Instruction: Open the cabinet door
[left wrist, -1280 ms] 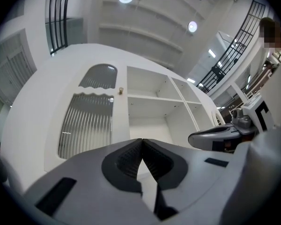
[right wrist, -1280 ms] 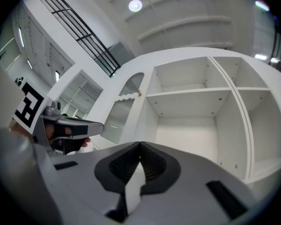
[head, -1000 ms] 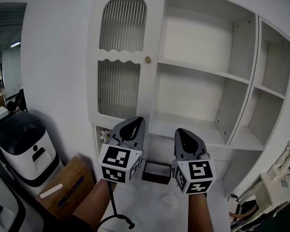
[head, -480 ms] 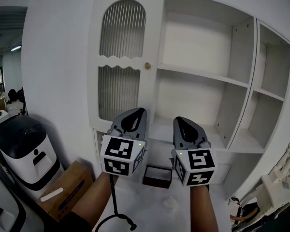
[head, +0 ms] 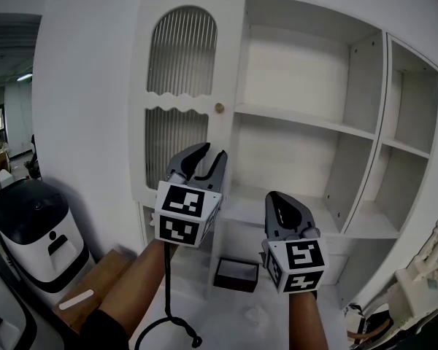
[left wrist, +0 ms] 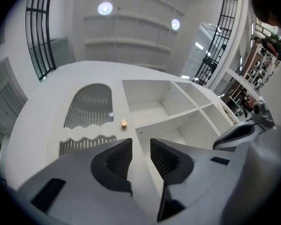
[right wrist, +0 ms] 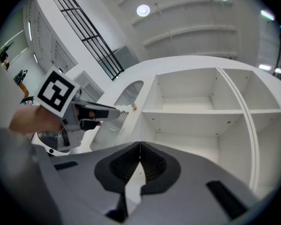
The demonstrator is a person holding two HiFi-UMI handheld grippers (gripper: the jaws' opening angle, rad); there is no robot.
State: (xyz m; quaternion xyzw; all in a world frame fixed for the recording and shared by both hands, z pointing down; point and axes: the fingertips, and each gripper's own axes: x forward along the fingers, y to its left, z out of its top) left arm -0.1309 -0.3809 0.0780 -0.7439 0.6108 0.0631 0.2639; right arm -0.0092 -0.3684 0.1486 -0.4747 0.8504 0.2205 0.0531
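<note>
The white cabinet door [head: 186,93] has two ribbed glass panels and a small brass knob [head: 219,108] on its right edge; it lies flat against the cabinet front. My left gripper [head: 213,153] is raised below the knob and a little short of it, and its jaws are opening with nothing between them. In the left gripper view the knob [left wrist: 123,123] sits just above the gap of the left gripper [left wrist: 140,146]. My right gripper [head: 281,201] hangs lower and to the right, shut and empty. The right gripper [right wrist: 140,146] faces the open shelves.
Open white shelves [head: 306,122] fill the cabinet to the right of the door. A black-and-white machine [head: 36,217] and a cardboard box [head: 95,283] stand at lower left. A dark tray [head: 237,274] and a black cable [head: 171,319] lie on the floor below.
My left gripper has risen toward the knob and its jaws have gone from shut to open. The right gripper has hardly shifted and stays shut.
</note>
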